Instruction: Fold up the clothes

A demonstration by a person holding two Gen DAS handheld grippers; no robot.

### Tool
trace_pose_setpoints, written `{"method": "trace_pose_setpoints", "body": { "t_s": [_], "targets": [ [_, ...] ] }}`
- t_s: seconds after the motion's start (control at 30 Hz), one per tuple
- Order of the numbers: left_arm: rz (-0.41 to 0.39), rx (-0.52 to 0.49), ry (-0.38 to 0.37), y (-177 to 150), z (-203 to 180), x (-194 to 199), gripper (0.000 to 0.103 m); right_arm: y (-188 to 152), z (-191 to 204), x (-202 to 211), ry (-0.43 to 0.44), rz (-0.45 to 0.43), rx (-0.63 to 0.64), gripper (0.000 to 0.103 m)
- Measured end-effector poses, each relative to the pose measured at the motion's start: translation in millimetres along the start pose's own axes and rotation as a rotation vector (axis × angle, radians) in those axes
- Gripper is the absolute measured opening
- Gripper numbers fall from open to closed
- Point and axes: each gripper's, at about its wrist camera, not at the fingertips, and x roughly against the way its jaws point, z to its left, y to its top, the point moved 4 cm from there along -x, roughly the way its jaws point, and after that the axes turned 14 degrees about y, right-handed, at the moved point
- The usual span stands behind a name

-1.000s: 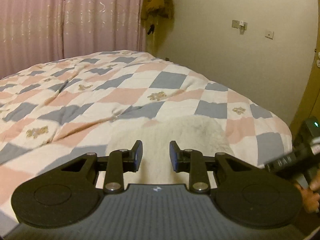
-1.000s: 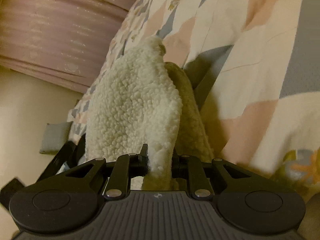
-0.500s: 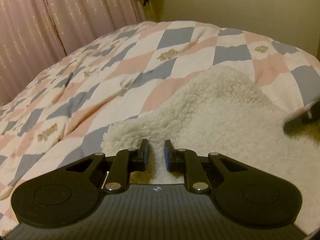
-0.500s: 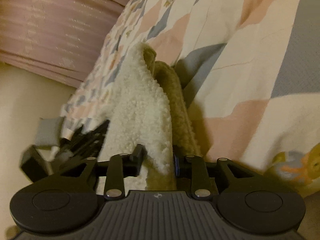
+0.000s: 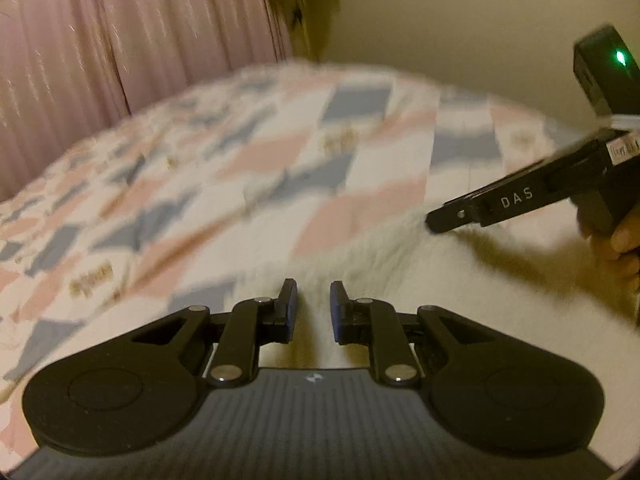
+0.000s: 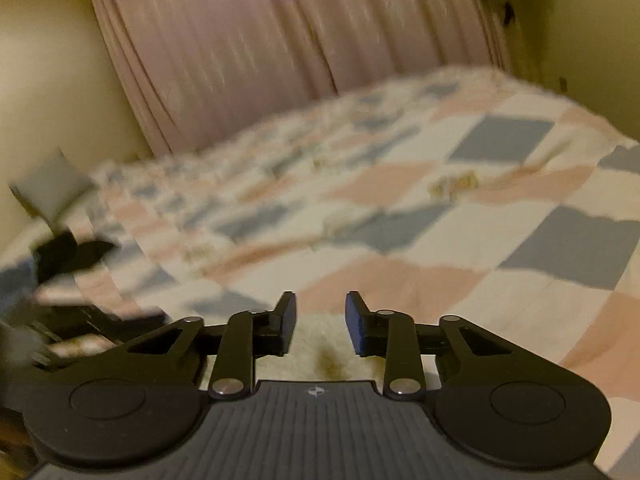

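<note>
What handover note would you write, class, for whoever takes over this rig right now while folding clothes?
Left gripper: nearly shut at the near edge of the cream fleece garment; whether it grips is unclear.
Right gripper: jaws closing, nothing between them, fleece just below.
The garment lies on the pink, grey and white checked quilt.
Done: cannot tell how far it is folded.
Left: confirm a grip, then finish folding.

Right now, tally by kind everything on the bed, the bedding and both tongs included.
Fleece garment: 1
Checked quilt: 1
Tongs: 2 (left tongs; right tongs, jaws closing with nothing between them)
Total: 4
</note>
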Motion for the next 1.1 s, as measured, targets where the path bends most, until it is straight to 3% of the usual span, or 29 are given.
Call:
{"method": "trace_pose_setpoints", "body": {
  "t_s": [0.1,0.17,0.27,0.47,0.57,0.63,0.73,0.8,0.87,1.1],
  "targets": [
    [-0.028,-0.089,0.020,-10,-22,-2,0.011,-27,-21,-25,-0.070,0.114,-0.037,0.024],
    [-0.046,-0.134,0.039,-11,-31,0,0.012,-44,-30,-26,-0.060,0.126,-0.066,0.022],
    [-0.049,-0.130,0.046,-11,-26,4,0.014,-53,-36,-10,-0.036,0.099,-0.106,0.022],
    [-0.083,0.047,-0.028,-19,16,56,0.017,-47,-9,52,-0.031,-0.055,-0.087,0.027],
    [-0.107,0.064,-0.083,-37,15,91,0.017,-58,19,75,0.013,-0.108,-0.061,0.028],
    [-0.114,0.023,-0.120,-56,1,108,0.017,-79,31,88,0.031,-0.112,-0.063,0.028],
    [-0.091,-0.093,-0.066,-82,-26,109,0.017,-119,39,92,0.018,-0.059,-0.076,0.028],
    [-0.085,-0.125,-0.040,-91,-36,105,0.017,-146,32,85,-0.030,-0.005,-0.091,0.026],
    [-0.095,-0.146,-0.009,-93,-43,103,0.017,-157,26,80,-0.030,-0.006,-0.121,0.025],
    [-0.114,-0.152,0.014,-96,-44,109,0.016,-134,46,87,-0.097,0.013,-0.039,0.029]
  ]
}}
